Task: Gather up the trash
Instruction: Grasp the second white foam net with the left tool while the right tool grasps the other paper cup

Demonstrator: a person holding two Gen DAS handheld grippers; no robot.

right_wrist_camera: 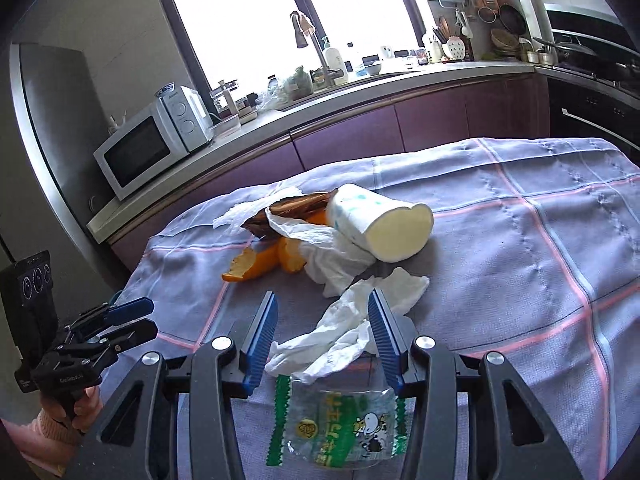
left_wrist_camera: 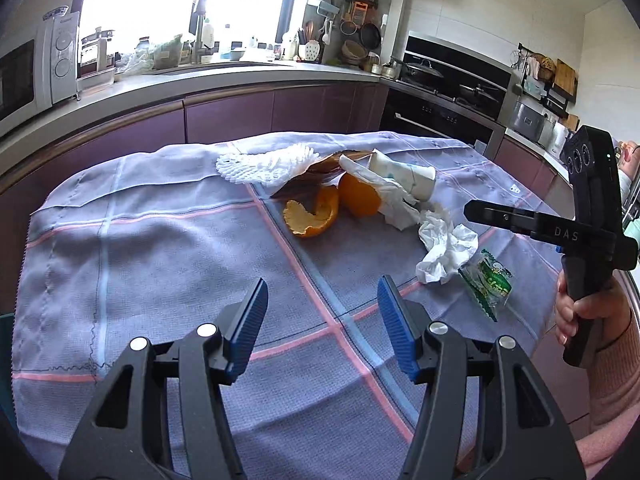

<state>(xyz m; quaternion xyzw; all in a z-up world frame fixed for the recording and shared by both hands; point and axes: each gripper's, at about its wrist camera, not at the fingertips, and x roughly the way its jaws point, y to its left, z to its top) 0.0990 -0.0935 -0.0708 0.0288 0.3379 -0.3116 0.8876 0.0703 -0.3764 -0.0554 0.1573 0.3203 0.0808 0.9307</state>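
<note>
Checked tablecloth (left_wrist_camera: 160,264): both tongs (left_wrist_camera: 322,316) (right_wrist_camera: 322,330) gape; cup (right_wrist_camera: 380,222) hides orange (left_wrist_camera: 360,196).

Home kitchen, microwave (right_wrist_camera: 154,152) on counter, sink faucet (right_wrist_camera: 306,36) by window, stove (left_wrist_camera: 452,80), hanging utensils (left_wrist_camera: 356,20)

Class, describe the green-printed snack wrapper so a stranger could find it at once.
Start at the checked tablecloth and its heap of trash. The snack wrapper lies nearest the right gripper, beside the crumpled tissue. It alone is clear plastic, with green zigzag edges and a cartoon cow.
</note>
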